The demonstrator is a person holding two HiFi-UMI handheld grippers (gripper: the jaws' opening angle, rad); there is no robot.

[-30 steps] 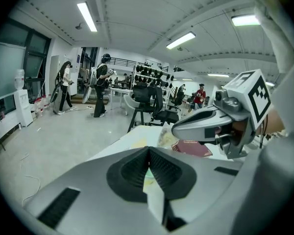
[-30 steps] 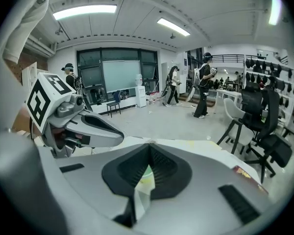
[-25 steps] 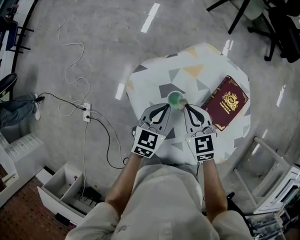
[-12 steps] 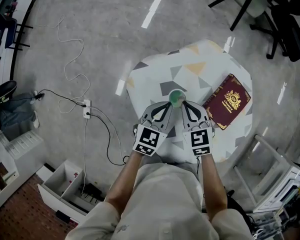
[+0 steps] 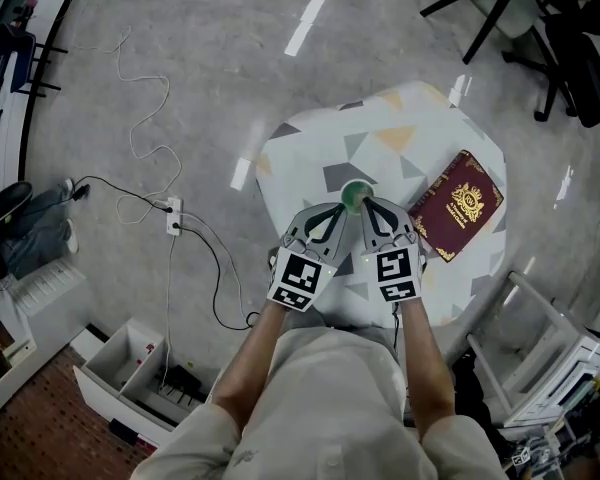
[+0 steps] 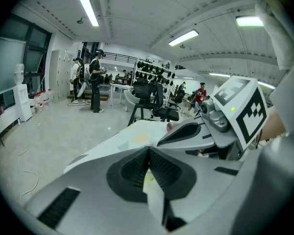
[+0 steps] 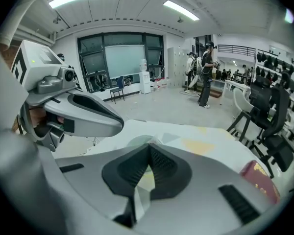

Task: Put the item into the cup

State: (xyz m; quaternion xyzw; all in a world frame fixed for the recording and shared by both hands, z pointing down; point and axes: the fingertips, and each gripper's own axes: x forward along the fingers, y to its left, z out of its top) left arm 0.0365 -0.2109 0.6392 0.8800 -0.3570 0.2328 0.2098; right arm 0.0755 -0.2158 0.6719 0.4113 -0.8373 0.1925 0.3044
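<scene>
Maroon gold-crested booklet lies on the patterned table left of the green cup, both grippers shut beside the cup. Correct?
Wrong side: the maroon gold-crested booklet lies right of the green cup, as the head view shows. It is on the patterned table, and the left gripper and right gripper are both shut beside the cup.

Green cup [image 5: 357, 196], maroon booklet [image 5: 460, 206], geometric-patterned table [image 5: 310, 153]

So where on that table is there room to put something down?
Bare: the far half of the table, beyond the cup and left of the book. Crowded: the near edge, where the left gripper and right gripper flank the cup.
</scene>
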